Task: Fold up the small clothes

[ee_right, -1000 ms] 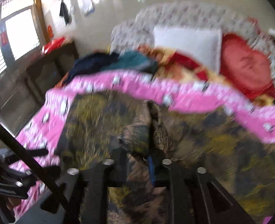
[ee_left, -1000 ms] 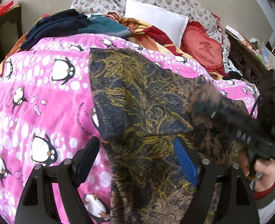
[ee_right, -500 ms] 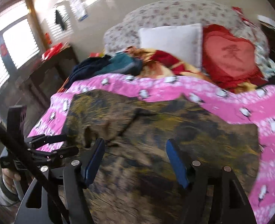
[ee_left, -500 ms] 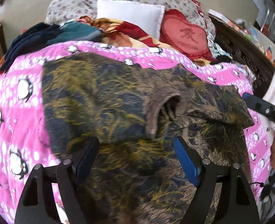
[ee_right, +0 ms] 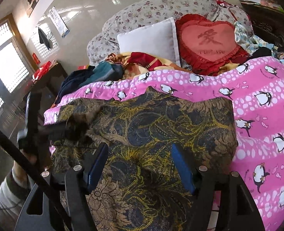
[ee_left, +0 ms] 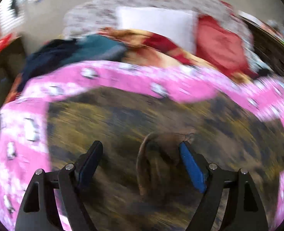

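- Right tool [ee_right: 140,165] was spread wide above the patterned garment [ee_right: 151,130], gripping nothing.
- Left tool [ee_left: 140,154] was also spread; a brown cuff [ee_left: 157,154] lay between its fingers, view blurred.
- The garment lay flat on the pink penguin blanket [ee_right: 257,100].
- Beyond it lay a heart cushion [ee_right: 207,38] and white pillow [ee_right: 151,38].

The right gripper [ee_right: 140,165], shut on the garment's [ee_right: 151,127] sleeve 1 second ago, now stands open, empty. The left gripper [ee_left: 140,159], blurred, now frames the sleeve cuff [ee_left: 157,154].
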A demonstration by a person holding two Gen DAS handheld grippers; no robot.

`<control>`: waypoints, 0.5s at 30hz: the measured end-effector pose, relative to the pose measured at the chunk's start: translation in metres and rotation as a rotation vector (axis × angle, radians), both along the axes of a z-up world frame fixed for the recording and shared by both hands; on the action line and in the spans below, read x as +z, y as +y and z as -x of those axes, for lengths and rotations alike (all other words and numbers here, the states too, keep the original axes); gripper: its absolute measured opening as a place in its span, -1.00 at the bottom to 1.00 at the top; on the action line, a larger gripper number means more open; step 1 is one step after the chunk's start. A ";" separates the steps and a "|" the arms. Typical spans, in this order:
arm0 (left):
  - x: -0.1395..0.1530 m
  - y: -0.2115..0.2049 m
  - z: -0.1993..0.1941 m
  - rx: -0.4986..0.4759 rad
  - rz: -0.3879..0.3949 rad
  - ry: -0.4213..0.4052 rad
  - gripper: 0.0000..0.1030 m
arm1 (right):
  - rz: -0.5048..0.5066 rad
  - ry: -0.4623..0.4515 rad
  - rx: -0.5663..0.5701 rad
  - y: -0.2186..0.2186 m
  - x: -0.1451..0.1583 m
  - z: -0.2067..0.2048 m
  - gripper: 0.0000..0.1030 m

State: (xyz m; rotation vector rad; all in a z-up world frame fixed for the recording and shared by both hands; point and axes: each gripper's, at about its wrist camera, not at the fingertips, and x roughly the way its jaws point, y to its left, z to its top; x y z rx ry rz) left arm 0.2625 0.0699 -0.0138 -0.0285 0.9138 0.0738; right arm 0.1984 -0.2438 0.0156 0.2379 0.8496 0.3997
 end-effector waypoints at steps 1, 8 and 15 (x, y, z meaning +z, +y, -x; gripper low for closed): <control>0.002 0.017 -0.003 0.055 0.008 -0.003 0.58 | -0.002 -0.002 0.002 0.000 0.000 0.000 0.43; 0.006 0.052 0.017 0.007 0.139 0.032 0.58 | -0.012 -0.020 -0.020 -0.007 -0.002 -0.001 0.50; -0.021 0.018 0.028 -0.099 0.207 0.120 0.65 | -0.006 0.003 -0.109 -0.036 -0.008 -0.003 0.50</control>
